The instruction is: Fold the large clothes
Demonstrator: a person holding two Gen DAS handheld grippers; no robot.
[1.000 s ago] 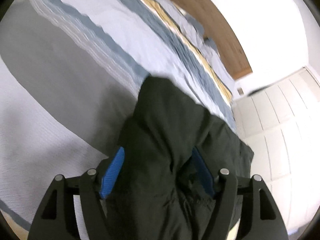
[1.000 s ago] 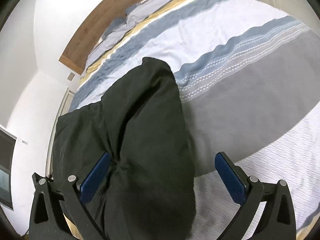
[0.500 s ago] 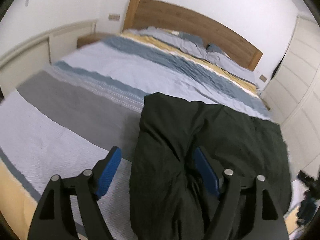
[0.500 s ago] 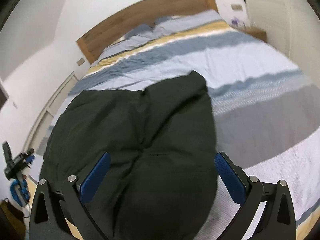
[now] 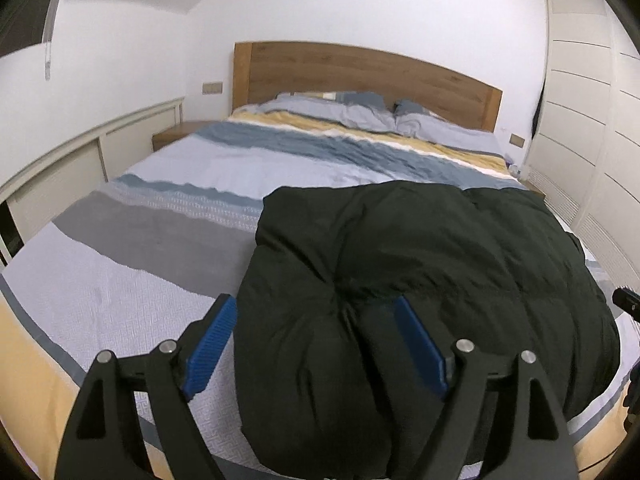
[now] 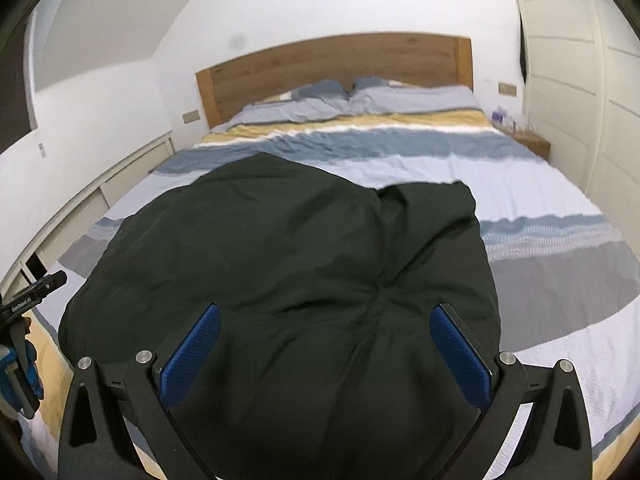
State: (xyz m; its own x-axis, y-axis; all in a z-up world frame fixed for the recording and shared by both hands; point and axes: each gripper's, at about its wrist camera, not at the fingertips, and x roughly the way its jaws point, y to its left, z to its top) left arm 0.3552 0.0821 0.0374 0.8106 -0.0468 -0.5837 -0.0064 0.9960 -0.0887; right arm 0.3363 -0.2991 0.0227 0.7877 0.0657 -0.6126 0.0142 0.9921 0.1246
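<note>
both cameras have levelled out since a second ago: then they looked steeply down at the duvet, and the headboard and the walls have come into view, while the dark jacket (image 5: 420, 264) has spread from a narrow hanging bundle into a wide puffy mass on the bed (image 5: 132, 276).

nearest in the left wrist view, the left gripper (image 5: 316, 344) stands wide open, its blue pads (image 5: 208, 340) spread apart. the near left corner of the jacket bulges up between them; the right pad is pressed into a crease of the fabric and the left one sits just beside the jacket's edge, over the white quilted part of the cover. whether it has any hold on the cloth cannot be told.

in the right wrist view, the right gripper (image 6: 324, 356) is likewise wide open, with the jacket (image 6: 288, 264) filling the space between its pads (image 6: 192, 352) and creases gathering to a point just ahead of the right one.

past the grippers the jacket lies across the foot half of the bed, over the grey and pale blue stripes of the duvet (image 6: 540, 208). farther on come blue and yellow stripes, then the pillows (image 5: 360, 114), then the wooden headboard (image 5: 360, 68) against the white wall.
</note>
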